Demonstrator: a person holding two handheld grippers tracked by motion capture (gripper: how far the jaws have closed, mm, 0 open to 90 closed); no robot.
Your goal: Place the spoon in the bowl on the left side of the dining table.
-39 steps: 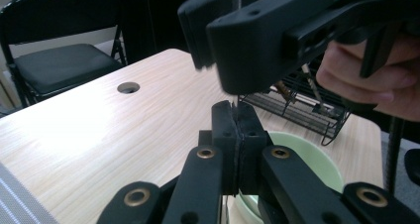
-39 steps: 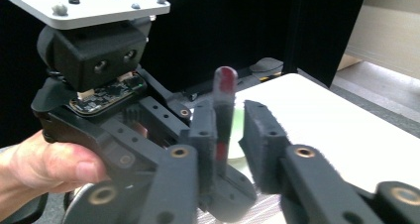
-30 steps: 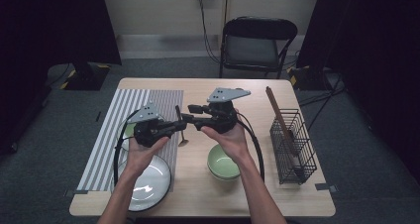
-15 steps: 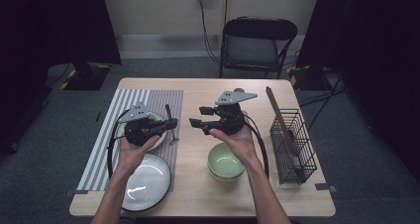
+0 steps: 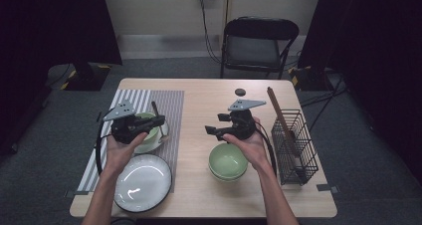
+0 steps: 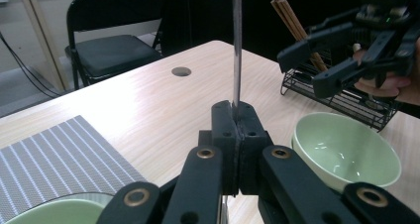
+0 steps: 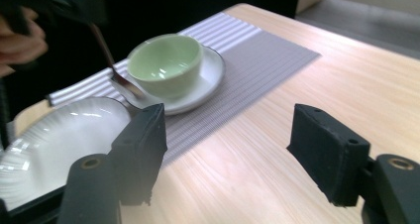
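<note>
The left tool [image 6: 233, 149] is clenched on one spoon [image 6: 236, 45], whose handle rises straight up from the shut jaws in the left gripper view, while its bowl end hangs just beside the small green cup [image 7: 166, 63] on its saucer [image 7: 210, 75] over the striped mat [image 5: 166, 105]. The left hand is the nearer one to that saucer, so the set-down looks to be its job. Farther right, the right tool [image 7: 228, 135] is released above the bare desk [image 5: 209, 93]; counted: one white plate [image 5: 144, 182], one green bowl [image 5: 227, 161], one wire basket [image 5: 294, 145].
</note>
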